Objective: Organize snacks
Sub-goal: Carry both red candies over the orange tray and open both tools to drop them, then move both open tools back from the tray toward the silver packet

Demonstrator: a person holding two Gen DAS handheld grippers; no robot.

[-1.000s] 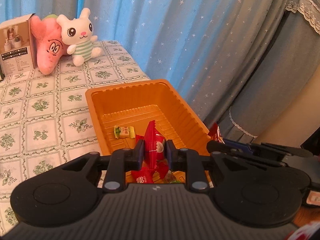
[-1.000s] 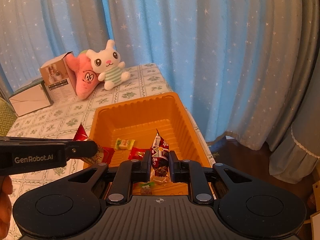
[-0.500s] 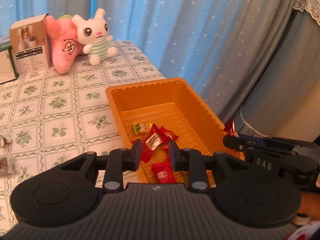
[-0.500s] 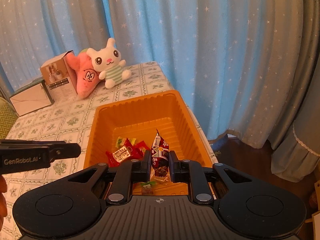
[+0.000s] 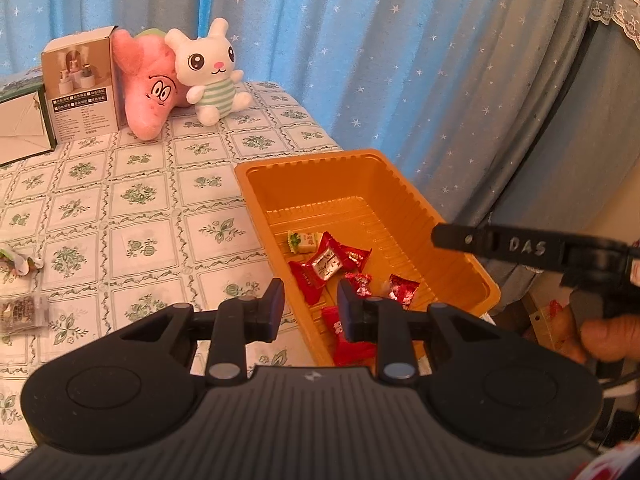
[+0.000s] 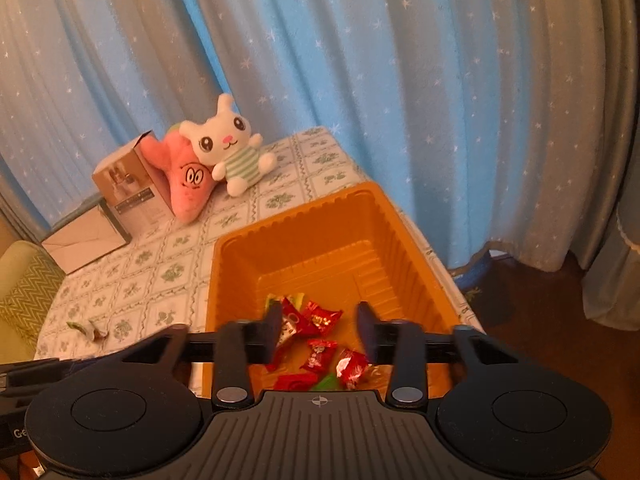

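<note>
Grippers parted above the snack tray

Curtains (image 6: 400, 80), blue and star-dotted, fill the background beyond both grippers. Ahead of the left gripper (image 5: 310, 304) lies the checked tablecloth (image 5: 132, 200), with a cardboard box (image 5: 80, 84), a pink plush (image 5: 148, 88) and a white bunny plush (image 5: 212, 68) at its far edge.

The orange tray (image 5: 404, 196) sits just ahead and to the right of the left gripper, directly below the right gripper (image 6: 318, 324). Red-wrapped candies (image 5: 328, 264) and one green-and-white candy (image 5: 302, 240) lie on its near floor.

The left gripper hangs level over the tray's near-left rim, jaws moderately apart, holding nothing. The right gripper tilts down over the tray's near end, jaws spread wider, also holding nothing; its black finger crosses the left view from the right. Two loose snacks (image 5: 20, 304) lie on the cloth, far left of the left gripper.
</note>
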